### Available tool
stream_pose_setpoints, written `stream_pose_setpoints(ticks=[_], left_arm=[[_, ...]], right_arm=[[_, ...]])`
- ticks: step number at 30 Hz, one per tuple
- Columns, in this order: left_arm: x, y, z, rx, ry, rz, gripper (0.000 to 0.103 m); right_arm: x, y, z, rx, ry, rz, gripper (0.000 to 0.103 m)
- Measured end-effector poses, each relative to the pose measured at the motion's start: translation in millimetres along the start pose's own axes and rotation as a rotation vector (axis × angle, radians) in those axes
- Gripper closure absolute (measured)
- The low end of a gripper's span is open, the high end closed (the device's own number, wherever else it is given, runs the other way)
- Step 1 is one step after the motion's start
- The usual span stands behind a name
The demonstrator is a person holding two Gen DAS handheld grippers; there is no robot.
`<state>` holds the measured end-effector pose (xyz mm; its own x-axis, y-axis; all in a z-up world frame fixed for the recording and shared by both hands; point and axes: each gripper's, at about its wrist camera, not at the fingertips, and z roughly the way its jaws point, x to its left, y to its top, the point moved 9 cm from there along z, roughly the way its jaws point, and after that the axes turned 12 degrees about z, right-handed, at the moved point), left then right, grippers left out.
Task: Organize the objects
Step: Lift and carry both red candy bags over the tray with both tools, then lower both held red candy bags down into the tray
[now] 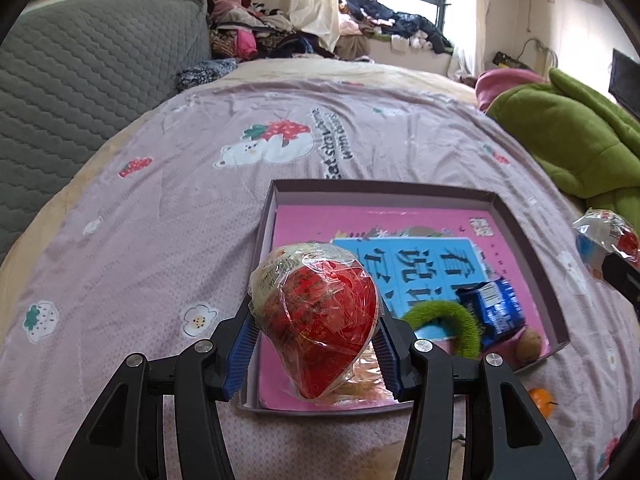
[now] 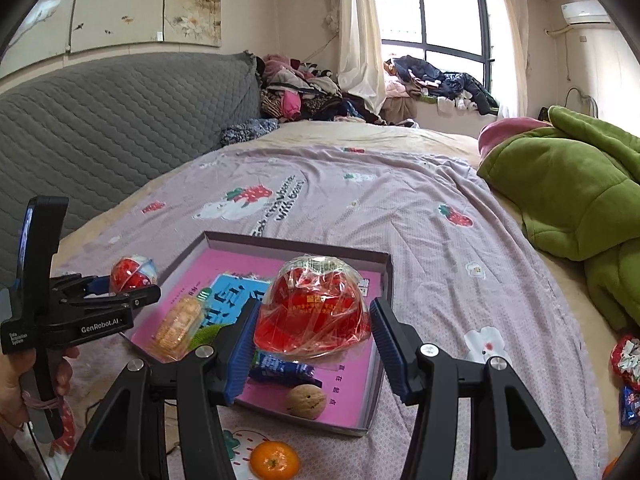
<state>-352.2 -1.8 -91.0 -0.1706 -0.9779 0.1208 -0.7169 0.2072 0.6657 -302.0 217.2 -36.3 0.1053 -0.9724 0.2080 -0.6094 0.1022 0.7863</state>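
Crinkly clear film wraps both red heart-shaped sweets, and that film decides how they handle: light, probably hollow or jelly-like under a thin plastic shell, slick on the outside and easy to dent if squeezed hard. The left claw point(image 1: 316, 344) is clenched on one wrapped red heart point(image 1: 316, 320), its blue ribbed pads pressing the two flanks just below the widest part, and it hangs above the near left corner of the shallow box point(image 1: 516, 224) on the bed. The right claw point(image 2: 310, 352) carries a second wrapped heart point(image 2: 316, 308) over the middle of the same box point(image 2: 376, 364); its left pad touches the wrapper, but the right pad seems to stand slightly off, so I judge the hold loose and cannot say it is fully closed. A grip across the broad waist, on the firm shell rather than the loose film tail, looks safest, since the film could slide. Inside the box lie a pink book point(image 2: 352, 392), a blue snack packet point(image 2: 286, 370), a walnut point(image 2: 306, 400) and a green fuzzy loop point(image 1: 452, 320); a mandarin point(image 2: 274, 462) sits on the bedspread just outside.
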Motion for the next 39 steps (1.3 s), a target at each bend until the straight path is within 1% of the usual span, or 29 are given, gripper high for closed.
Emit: stream_pose_setpoints(ticks=[9,19,32,39], left_arm=[[1,-6,24,0.045,-0.001,0.017,0.049],[5,-13,41,0.073,-0.003,0.013,0.049],[4,-14,43,0.053,-0.016,0.001,0.049],[10,-15,43,0.046,-0.019,-0.020,0.048]], right_arm=[[-2,-9,15,0.029,-0.019,-0.002,0.048],[-4,-17,30,0.057,-0.042,-0.019,0.048],[-12,-30,47,0.103,-0.073,-0.016,0.048],[-19,-37,56,0.134,-0.109,-0.017,0.048]])
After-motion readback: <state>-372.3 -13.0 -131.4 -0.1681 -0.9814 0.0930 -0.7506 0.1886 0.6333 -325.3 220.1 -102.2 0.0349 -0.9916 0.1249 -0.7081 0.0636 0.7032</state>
